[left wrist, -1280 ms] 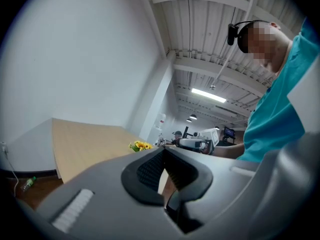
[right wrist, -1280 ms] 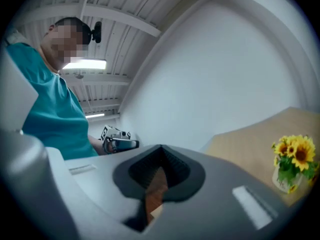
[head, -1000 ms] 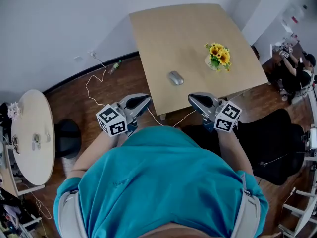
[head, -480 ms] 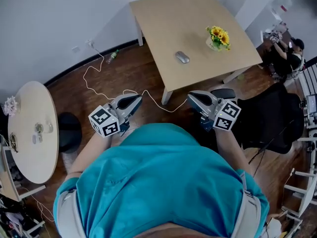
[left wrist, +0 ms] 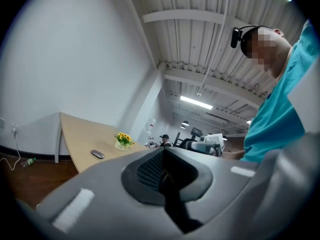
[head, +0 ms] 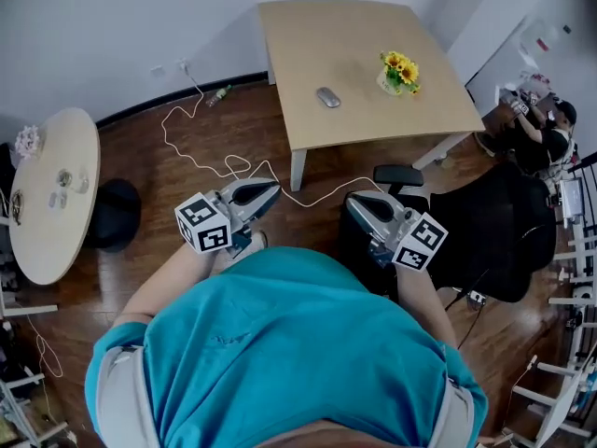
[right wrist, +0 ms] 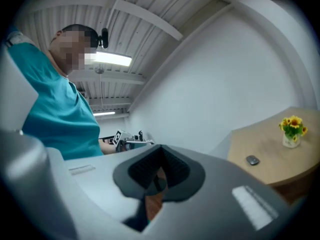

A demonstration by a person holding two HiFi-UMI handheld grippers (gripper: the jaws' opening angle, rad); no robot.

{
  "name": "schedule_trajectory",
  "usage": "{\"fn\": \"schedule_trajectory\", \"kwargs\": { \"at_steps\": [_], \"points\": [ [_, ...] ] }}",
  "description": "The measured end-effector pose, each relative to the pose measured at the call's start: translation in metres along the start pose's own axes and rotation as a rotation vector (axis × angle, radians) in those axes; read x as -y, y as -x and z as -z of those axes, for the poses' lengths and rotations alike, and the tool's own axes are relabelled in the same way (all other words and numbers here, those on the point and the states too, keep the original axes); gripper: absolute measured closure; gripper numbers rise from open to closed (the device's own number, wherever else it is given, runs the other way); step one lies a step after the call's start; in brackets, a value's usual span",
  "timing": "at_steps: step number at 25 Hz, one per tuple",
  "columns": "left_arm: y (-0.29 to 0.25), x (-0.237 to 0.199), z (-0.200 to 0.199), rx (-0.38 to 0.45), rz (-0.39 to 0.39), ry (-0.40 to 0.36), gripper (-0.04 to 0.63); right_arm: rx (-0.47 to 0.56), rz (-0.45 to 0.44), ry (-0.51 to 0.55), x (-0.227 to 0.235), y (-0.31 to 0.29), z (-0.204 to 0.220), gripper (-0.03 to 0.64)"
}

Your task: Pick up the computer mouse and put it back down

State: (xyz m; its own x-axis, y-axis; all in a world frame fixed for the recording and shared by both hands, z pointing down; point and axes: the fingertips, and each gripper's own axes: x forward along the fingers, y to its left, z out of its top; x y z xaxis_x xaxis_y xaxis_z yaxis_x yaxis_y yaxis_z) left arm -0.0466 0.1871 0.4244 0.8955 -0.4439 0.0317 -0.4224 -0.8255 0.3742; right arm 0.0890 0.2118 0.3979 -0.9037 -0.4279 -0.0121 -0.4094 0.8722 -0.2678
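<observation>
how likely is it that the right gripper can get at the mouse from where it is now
Probably not yet. The right gripper sits close to the person's body, with wood floor between it and the table where the mouse lies. Nothing near the mouse blocks it; stepping closer should do.

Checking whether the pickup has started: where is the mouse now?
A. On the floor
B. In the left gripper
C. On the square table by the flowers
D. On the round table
C: the mouse lies on the square table, beside the flowers.
</observation>
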Motion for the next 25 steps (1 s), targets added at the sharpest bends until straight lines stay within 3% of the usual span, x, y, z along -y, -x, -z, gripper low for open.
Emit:
{"fn": "schedule_trajectory", "kwargs": {
  "at_steps": [7,11,15,25],
  "points": [
    [0.002,0.075,0.022,-0.025,-0.022,-0.088,0.591,0.013,0.091,-0.078,-0.012,0.062,0.026,0.617],
    [0.027,0.072,0.017,-0.002,-0.053,-0.112,0.591,-0.018,0.116,-0.021,-0.025,0.055,0.031,0.617],
    [0.048,0.067,0.014,0.005,-0.031,-0.122,0.591,-0.022,0.133,0.033,-0.04,0.032,0.031,0.617],
    [0.092,0.042,0.004,0.03,-0.028,-0.122,0.591,-0.074,0.134,0.077,-0.061,-0.013,0.028,0.617]
  ]
}}
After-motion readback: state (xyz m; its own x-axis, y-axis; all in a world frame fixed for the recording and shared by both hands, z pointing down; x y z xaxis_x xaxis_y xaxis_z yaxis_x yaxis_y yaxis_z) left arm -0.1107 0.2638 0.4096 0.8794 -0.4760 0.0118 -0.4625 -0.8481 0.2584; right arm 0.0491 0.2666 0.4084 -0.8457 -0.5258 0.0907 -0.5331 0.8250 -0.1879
